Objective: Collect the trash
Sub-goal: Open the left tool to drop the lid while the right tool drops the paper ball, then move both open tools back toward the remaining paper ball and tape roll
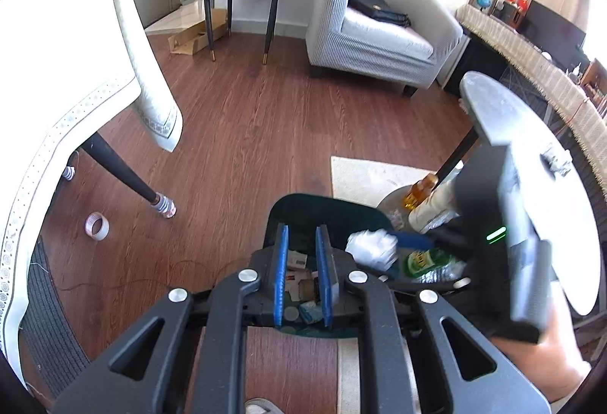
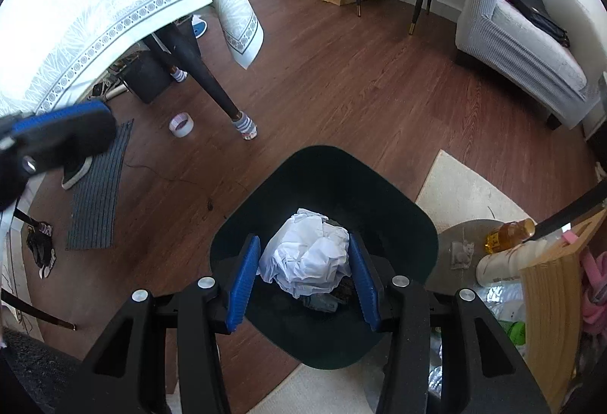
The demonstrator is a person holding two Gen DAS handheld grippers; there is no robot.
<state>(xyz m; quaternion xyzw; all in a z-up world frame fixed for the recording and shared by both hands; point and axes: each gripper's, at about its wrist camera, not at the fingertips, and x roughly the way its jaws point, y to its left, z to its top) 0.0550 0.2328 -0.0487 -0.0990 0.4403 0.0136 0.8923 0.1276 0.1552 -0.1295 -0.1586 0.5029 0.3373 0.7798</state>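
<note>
Crumpled white paper wad (image 2: pixel 309 258) held over dark green plastic trash bin (image 2: pixel 409 224).

The right gripper (image 2: pixel 305 275) clamps the wad between its blue-padded fingers (image 2: pixel 244 277), directly above the bin opening, which already contains mixed scraps. In the left wrist view the same wad (image 1: pixel 373 249) sits at 3 o'clock of the left gripper (image 1: pixel 303 275); its blue pads stand narrowly parted with nothing between them, also above the bin (image 1: pixel 326 205). An amber bottle (image 2: pixel 508 234) stands on a round grey side table (image 2: pixel 463 236) at 3 o'clock of the bin. A tape roll (image 2: pixel 181 124) lies on the brown wood floor (image 2: pixel 341 91) at 10 o'clock.
</note>
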